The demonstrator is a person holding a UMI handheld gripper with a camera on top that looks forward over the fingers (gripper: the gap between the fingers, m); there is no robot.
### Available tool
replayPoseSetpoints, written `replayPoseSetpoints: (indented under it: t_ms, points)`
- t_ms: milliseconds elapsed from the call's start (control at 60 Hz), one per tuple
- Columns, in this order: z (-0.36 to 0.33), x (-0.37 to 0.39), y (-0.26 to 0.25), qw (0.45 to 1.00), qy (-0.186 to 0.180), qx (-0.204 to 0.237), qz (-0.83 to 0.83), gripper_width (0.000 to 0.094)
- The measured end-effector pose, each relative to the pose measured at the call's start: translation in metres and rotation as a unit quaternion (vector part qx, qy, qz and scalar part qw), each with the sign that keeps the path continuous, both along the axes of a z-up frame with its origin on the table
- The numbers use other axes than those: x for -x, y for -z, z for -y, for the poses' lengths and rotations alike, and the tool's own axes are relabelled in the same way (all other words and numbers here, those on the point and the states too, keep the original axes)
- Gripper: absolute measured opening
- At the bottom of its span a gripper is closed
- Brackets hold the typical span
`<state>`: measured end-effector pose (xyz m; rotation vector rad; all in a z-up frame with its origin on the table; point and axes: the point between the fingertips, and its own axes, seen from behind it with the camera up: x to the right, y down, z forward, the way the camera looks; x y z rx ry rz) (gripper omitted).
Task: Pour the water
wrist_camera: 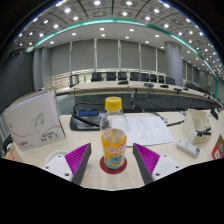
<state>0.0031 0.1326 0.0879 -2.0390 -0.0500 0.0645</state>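
Observation:
A small clear bottle (114, 138) with a yellow cap and an orange-yellow label stands upright on a round red coaster (114, 166) on the pale desk (90, 150). My gripper (113, 160) is open. Its two fingers with magenta pads (79, 158) stand at either side of the bottle's lower part, with a gap on each side. The bottle rests on its own on the coaster, between the fingers. No cup shows clearly near it.
A white box (35, 118) stands on the desk to the left. Papers (150, 128) lie beyond the bottle to the right. A white cup-like thing (199, 122) and a power strip (188, 147) lie at the right. Rows of desks and chairs fill the room behind.

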Motion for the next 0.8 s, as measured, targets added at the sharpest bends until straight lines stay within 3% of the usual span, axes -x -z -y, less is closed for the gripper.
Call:
replayPoseSetpoints:
  t_ms: [200, 483, 800]
  points:
    - [0.104, 0.008, -0.061, 0.999, 0.033, 0.030, 0.023, 0.0859]
    - [0.290, 0.048, -0.127, 0.997, 0.023, 0.064, 0.043, 0.0864]
    - [0.374, 0.047, -0.146, 0.997, 0.022, 0.057, 0.056, 0.0855]
